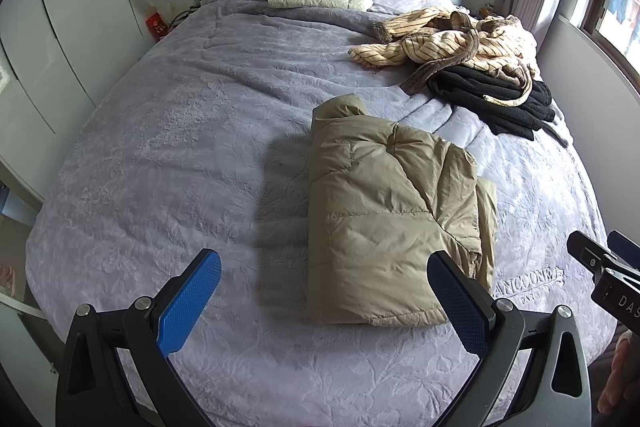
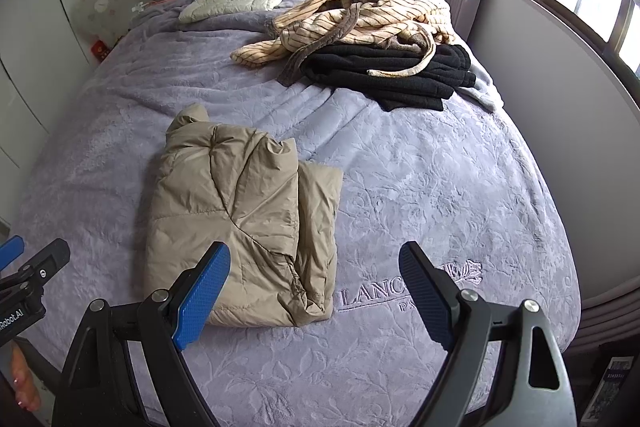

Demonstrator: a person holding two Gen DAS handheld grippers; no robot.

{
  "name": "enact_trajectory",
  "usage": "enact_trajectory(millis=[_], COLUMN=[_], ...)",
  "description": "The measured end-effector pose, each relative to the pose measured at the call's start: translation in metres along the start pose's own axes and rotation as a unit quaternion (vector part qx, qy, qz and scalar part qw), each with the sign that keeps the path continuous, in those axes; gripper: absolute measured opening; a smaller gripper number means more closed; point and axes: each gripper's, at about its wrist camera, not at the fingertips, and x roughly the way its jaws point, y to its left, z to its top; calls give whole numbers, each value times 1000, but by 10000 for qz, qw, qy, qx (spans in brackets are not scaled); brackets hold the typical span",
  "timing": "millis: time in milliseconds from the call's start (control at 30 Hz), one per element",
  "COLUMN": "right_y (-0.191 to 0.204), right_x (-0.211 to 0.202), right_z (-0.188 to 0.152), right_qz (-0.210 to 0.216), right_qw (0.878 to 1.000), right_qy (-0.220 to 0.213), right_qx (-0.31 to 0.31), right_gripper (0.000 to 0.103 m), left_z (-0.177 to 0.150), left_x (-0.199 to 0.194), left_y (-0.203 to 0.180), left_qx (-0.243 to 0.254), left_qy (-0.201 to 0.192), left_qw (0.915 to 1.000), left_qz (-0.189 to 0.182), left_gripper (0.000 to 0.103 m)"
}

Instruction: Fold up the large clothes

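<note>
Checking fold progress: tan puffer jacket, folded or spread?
Folded: the tan puffer jacket lies as a compact layered rectangle on the bed.

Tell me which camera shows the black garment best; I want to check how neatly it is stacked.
The right wrist view: the black garment lies nearer the picture's middle, its layered edges visible under the striped robe. The left wrist view shows the same black garment nearer the right edge, more distorted, with the layers harder to separate.

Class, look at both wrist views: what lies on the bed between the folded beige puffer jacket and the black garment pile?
Nothing but bare lilac embossed bedspread separates the folded beige puffer jacket from the black garment pile; the right wrist view shows it best.
</note>
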Motion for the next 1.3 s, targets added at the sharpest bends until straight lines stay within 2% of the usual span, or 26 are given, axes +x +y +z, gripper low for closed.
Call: enact_trajectory(millis=[1300], right_y=[2], right_x=[1], right_z=[-5], right_qz=[11], right_qw=[10000], right_qy=[71], right_qx=[-41], right_gripper=[88], left_z=[2], left_x=[1], left_y=[-3], left_qx=[35], left_qy=[-4], left_qw=[10000], left_qz=[8], left_gripper=[103])
